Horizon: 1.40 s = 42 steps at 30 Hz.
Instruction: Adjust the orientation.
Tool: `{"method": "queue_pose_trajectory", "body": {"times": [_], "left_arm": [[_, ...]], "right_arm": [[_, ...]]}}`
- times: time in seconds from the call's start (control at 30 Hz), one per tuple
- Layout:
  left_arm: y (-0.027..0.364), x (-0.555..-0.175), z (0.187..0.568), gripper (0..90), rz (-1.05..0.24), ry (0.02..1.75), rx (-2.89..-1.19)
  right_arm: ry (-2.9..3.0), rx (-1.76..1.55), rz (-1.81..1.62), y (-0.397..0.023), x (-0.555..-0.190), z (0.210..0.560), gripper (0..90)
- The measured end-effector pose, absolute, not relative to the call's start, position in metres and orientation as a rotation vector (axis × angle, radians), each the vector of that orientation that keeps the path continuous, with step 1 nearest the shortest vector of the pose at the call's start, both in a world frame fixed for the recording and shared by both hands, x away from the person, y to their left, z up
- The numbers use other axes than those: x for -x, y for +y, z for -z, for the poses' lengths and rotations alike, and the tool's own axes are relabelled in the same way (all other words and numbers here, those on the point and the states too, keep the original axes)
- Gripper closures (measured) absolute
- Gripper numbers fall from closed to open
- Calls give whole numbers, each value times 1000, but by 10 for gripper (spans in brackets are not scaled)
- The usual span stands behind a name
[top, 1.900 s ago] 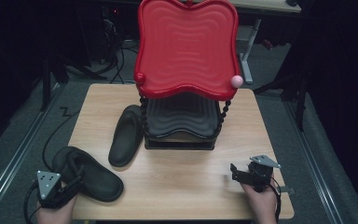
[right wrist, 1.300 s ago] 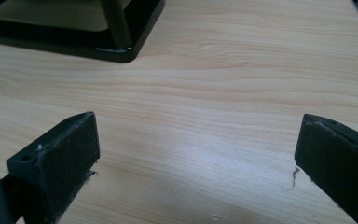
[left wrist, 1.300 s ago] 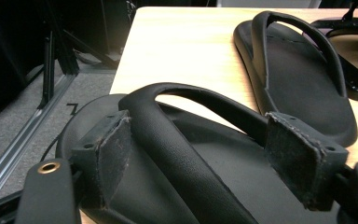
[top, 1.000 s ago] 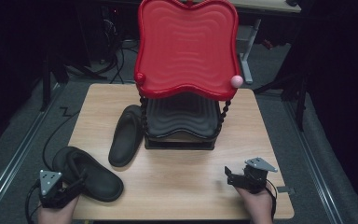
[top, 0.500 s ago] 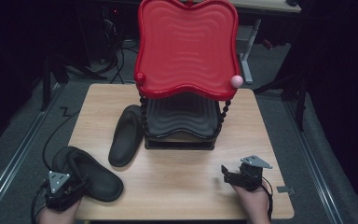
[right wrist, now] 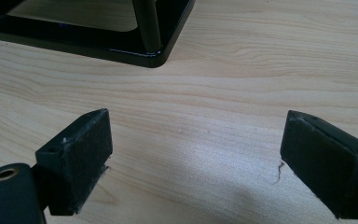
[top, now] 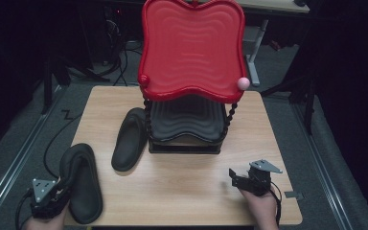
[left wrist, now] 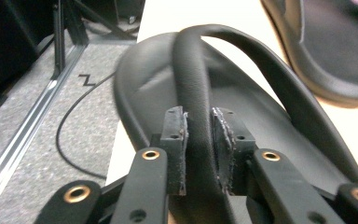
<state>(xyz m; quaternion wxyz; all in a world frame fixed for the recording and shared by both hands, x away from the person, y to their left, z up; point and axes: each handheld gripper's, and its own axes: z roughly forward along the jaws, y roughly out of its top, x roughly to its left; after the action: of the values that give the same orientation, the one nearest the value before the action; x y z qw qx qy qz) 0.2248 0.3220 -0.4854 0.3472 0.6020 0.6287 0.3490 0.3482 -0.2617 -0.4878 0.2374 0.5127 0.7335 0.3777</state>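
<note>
Grip confirmed: left gripper (left wrist: 198, 140) has just been closing and now pinches the strap of the near black sandal (top: 82, 184) at the wooden table's (top: 182, 191) left front corner, evidently to lift it. Right gripper (right wrist: 196, 163) rests spread, holding nothing. Second sandal (top: 129, 139) lies beside the two-tier rack (top: 191, 52). Surrounding room dark, floor carpeted.

My left gripper (left wrist: 198, 140) is black with brass-coloured rivets, and the sandal (left wrist: 242, 93) between its pads is plain matte black, as is the second sandal (top: 130, 139). My right gripper (right wrist: 196, 158) is black too, above a pale wood-grain table (top: 182, 187). The rack (top: 187, 139) has a glossy red rippled tray (top: 191, 48), a pink knob (top: 242, 83) and black lower tiers.
</note>
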Motion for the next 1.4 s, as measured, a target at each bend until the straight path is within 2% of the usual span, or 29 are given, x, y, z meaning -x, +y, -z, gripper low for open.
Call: {"method": "queue_pose_trajectory", "body": {"times": [0.4,0.6,0.7,0.73,0.77,0.97,1.03,1.1,1.23,1.4], "left_arm": [[317,-224,482,783,-899,1501,-1624],[316,-229,487,761,-927,1505,-1673],[321,-230,488,642,-907,1521,-1655],[324,-230,488,642,-906,1539,-1647],[327,-229,487,585,-903,1553,-1647],[322,-230,492,543,-825,1555,-1732],[321,-232,492,559,-840,1575,-1723],[325,-232,492,628,-837,1580,-1695],[328,-231,495,706,-781,1560,-1691],[330,-233,495,731,-750,1577,-1624]], "right_arm": [[2001,-1401,-1042,-262,-347,488,119],[2004,-1406,-1045,-264,-347,489,130],[2004,-1410,-1045,-265,-347,490,133],[2004,-1411,-1044,-265,-347,490,135],[2006,-1414,-1045,-265,-346,491,138],[2003,-1422,-1049,-266,-346,491,144],[2003,-1425,-1052,-265,-347,492,146],[2005,-1424,-1056,-265,-347,492,154],[2010,-1419,-1058,-265,-347,492,170],[2017,-1416,-1053,-264,-346,493,179]]}}
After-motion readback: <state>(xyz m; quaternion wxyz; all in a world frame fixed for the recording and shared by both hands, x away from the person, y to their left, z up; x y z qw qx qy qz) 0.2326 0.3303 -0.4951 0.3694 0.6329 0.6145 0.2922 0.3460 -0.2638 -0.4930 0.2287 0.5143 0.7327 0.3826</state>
